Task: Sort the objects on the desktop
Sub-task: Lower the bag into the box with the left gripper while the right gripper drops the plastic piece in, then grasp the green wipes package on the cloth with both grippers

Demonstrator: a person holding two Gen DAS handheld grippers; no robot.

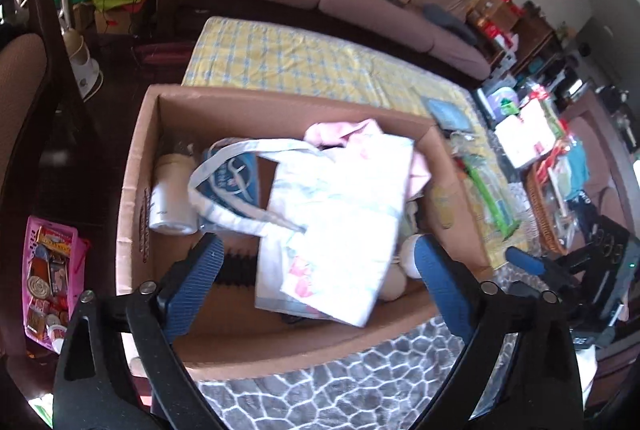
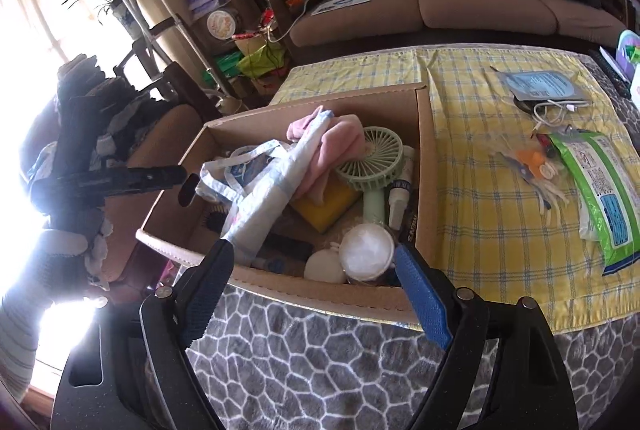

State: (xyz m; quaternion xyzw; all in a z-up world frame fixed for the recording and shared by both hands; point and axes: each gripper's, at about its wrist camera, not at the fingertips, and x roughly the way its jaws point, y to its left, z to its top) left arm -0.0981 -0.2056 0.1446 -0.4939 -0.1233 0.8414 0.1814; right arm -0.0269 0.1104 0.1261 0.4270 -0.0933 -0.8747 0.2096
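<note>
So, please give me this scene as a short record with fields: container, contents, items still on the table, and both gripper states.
container: cardboard box, open top, on the table
contents: white tote bag, pink cloth, green handheld fan, yellow sponge, white bottle
still on table: green wipes pack, blue pouch, white cable
left hand-held gripper: open, empty
right hand-held gripper: open, empty

daylight; window (image 2: 24, 42) glare blown out left; fisheye edges warped; slight blur
</note>
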